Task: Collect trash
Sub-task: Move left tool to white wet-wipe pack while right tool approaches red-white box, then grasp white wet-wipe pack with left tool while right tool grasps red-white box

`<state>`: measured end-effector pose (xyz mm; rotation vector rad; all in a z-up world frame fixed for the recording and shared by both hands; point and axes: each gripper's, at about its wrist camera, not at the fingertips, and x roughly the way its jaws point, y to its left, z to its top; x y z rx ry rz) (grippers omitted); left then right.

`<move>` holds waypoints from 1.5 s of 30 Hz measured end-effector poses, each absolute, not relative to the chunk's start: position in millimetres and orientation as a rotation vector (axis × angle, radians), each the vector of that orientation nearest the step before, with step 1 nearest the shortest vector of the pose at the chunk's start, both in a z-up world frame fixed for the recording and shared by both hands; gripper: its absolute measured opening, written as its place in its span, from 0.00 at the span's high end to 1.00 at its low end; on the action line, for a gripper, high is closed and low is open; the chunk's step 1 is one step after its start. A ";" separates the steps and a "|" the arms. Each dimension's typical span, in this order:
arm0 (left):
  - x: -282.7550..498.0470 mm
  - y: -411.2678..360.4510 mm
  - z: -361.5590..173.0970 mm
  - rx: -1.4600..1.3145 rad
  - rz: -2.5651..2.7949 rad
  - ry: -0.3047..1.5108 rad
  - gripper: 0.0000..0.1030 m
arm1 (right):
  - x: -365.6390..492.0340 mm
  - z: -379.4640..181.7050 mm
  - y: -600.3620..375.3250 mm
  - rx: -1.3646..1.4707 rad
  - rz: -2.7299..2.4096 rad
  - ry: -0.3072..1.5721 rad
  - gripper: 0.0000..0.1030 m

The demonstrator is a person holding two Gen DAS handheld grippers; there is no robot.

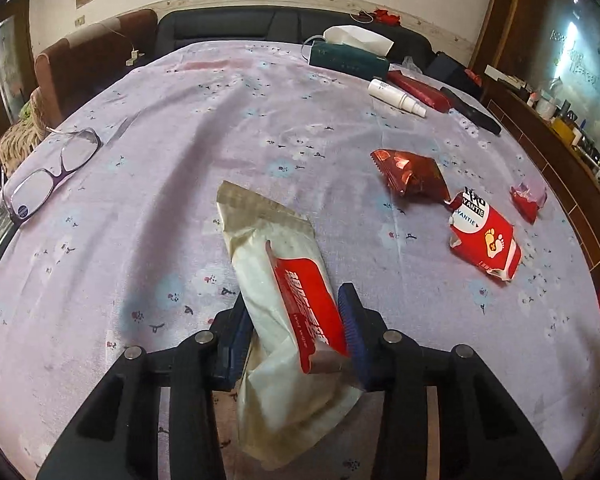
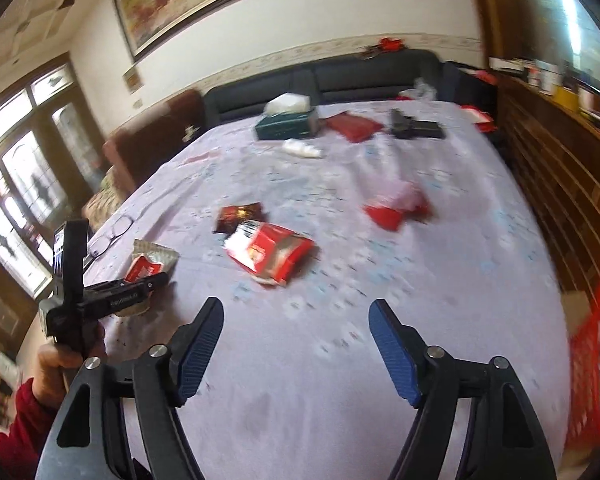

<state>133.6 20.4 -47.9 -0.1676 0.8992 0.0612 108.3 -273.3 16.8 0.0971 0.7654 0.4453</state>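
My left gripper (image 1: pixel 296 320) is shut on a white wet-wipe pack with a red label (image 1: pixel 276 292), held just above the lilac tablecloth (image 1: pixel 140 240). The pack also shows in the right wrist view (image 2: pixel 150 266), with the left gripper (image 2: pixel 156 280) on it. More trash lies to the right: a crumpled red foil wrapper (image 1: pixel 414 174), a red and white packet (image 1: pixel 486 238) and a small red wrapper (image 1: pixel 528 198). My right gripper (image 2: pixel 296 320) is open and empty above the cloth, short of the red and white packet (image 2: pixel 270 252), the foil wrapper (image 2: pixel 240 216) and the small wrapper (image 2: pixel 398 208).
Glasses (image 1: pixel 52 172) lie at the table's left edge. At the far side are a green tissue box (image 1: pixel 348 58), a white bottle (image 1: pixel 396 98), a red box (image 1: pixel 418 90) and a black remote (image 1: pixel 472 110). A red basket (image 2: pixel 588 364) stands off the right edge. A dark sofa (image 1: pixel 228 28) is behind.
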 end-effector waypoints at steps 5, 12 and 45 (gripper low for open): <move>128.0 22.8 -41.6 -0.183 0.065 0.845 0.61 | 168.0 8.6 -238.7 0.069 0.520 0.826 0.20; 126.1 27.6 -39.7 -0.215 0.051 0.829 0.61 | 258.1 -26.8 -195.1 0.084 0.576 0.943 0.20; 118.2 25.2 -34.2 -0.211 0.014 0.786 0.61 | 175.7 -57.9 -136.1 -0.234 0.524 0.886 0.58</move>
